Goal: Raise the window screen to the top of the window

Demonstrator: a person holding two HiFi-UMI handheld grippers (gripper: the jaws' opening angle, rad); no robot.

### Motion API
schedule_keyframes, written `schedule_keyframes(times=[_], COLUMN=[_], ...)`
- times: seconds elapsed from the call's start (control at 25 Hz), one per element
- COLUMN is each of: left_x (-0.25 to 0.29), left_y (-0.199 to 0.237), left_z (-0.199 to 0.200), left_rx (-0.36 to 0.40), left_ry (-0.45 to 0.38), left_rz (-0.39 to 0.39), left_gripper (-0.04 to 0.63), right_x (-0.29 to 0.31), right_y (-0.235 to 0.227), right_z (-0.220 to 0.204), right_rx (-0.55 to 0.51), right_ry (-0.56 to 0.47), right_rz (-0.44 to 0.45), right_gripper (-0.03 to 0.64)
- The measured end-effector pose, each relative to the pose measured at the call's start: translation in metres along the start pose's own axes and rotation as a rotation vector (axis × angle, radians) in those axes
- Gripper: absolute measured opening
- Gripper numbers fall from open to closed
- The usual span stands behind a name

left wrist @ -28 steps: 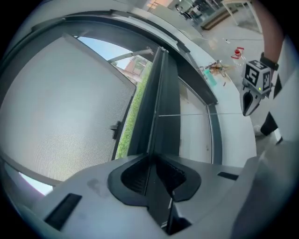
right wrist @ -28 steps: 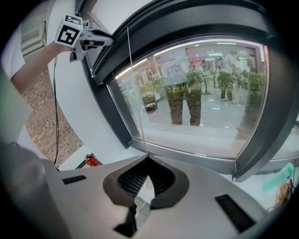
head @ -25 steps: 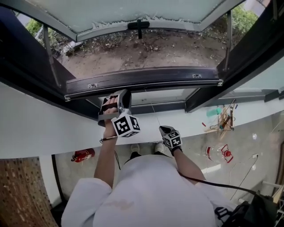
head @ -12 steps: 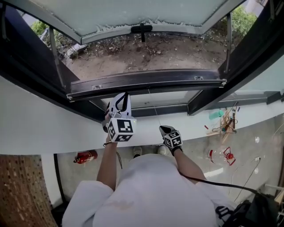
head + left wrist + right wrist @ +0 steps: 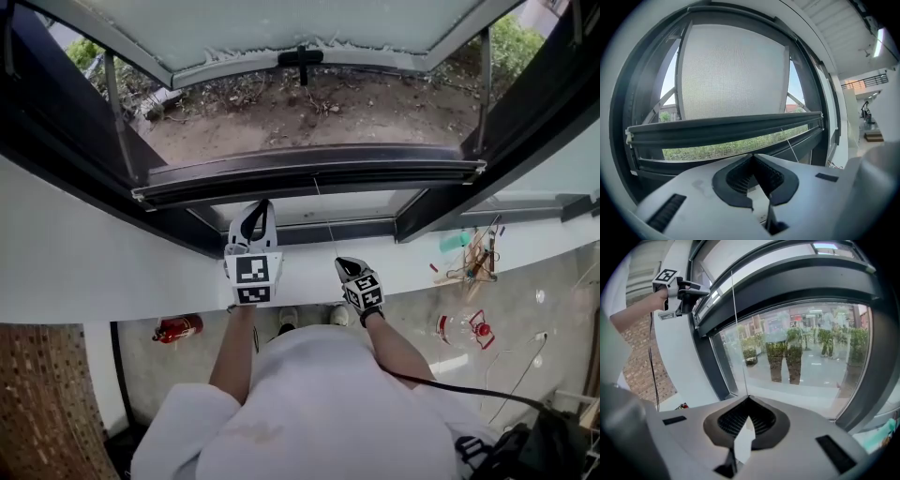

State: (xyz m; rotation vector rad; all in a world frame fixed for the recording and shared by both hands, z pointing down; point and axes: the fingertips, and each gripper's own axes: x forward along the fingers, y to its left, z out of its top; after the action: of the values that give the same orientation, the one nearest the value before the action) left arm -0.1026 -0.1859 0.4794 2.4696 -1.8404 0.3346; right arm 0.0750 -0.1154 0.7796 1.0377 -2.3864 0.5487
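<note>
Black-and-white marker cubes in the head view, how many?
2: one black-and-white marker cube on the left gripper by the dark window frame, another on the right gripper, which pinches the thin cord. None looks hidden.

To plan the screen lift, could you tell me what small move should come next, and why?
Probably nudge the shut left gripper up under the screen's bottom bar: the bar sits low, ahead of its tips, while the right gripper pinches the pull cord.
</note>
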Motion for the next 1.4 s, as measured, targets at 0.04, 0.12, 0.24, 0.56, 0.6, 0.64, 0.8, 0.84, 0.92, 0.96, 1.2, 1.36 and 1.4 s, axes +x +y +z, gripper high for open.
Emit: schedule_keyframes(times=[0.04, 0.12, 0.24, 0.56, 0.6, 0.64, 0.8, 0.84, 0.92, 0.96, 1.2, 1.36, 1.4], left_x=[0.000, 0.000, -0.003, -0.011, -0.012, -0.013, -0.017, -0.018, -0.021, -0.022, -0.027, -0.029, -0.029], left_y=[-0.003, -0.008, -0.010, -0.009, -0.008, -0.008, -0.004, -0.003, -0.002, -0.002, 0.004, 0.009, 0.010], left_z=[-0.002, -0.007, -0.013, -0.022, -0.023, -0.023, -0.025, -0.025, -0.026, -0.026, -0.025, -0.024, -0.023], left_rx=[-0.003, 0.000, -0.001, -0.010, -0.010, -0.011, -0.008, -0.007, -0.007, -0.008, -0.011, -0.022, -0.031], left_ry=[0.004, 0.018, 0.033, 0.048, 0.049, 0.051, 0.056, 0.056, 0.056, 0.057, 0.058, 0.046, 0.035], left_rz=[-0.010, -0.021, -0.021, -0.005, -0.002, 0.001, 0.012, 0.014, 0.015, 0.015, 0.022, 0.031, 0.030], left_gripper=[0.003, 0.003, 0.003, 0.003, 0.003, 0.003, 0.003, 0.003, 0.003, 0.003, 0.003, 0.003, 0.003], right_x=[-0.001, -0.001, -0.001, 0.003, 0.004, 0.006, 0.013, 0.014, 0.018, 0.019, 0.030, 0.037, 0.039], right_y=[0.000, 0.003, 0.008, 0.010, 0.011, 0.012, 0.016, 0.016, 0.017, 0.018, 0.026, 0.028, 0.028], right_z=[0.001, 0.003, 0.007, 0.009, 0.010, 0.011, 0.015, 0.015, 0.017, 0.018, 0.030, 0.040, 0.044], right_rx=[0.001, 0.009, 0.011, 0.007, 0.005, 0.001, -0.004, -0.002, 0.001, 0.002, 0.000, -0.002, -0.002], right_ry=[-0.005, -0.019, -0.034, -0.044, -0.044, -0.044, -0.043, -0.044, -0.045, -0.046, -0.059, -0.077, -0.084], right_rz=[0.003, 0.013, 0.028, 0.039, 0.042, 0.046, 0.061, 0.063, 0.066, 0.068, 0.092, 0.100, 0.102], right_gripper=[0.002, 0.002, 0.002, 0.002, 0.002, 0.002, 0.002, 0.002, 0.002, 0.002, 0.002, 0.002, 0.002])
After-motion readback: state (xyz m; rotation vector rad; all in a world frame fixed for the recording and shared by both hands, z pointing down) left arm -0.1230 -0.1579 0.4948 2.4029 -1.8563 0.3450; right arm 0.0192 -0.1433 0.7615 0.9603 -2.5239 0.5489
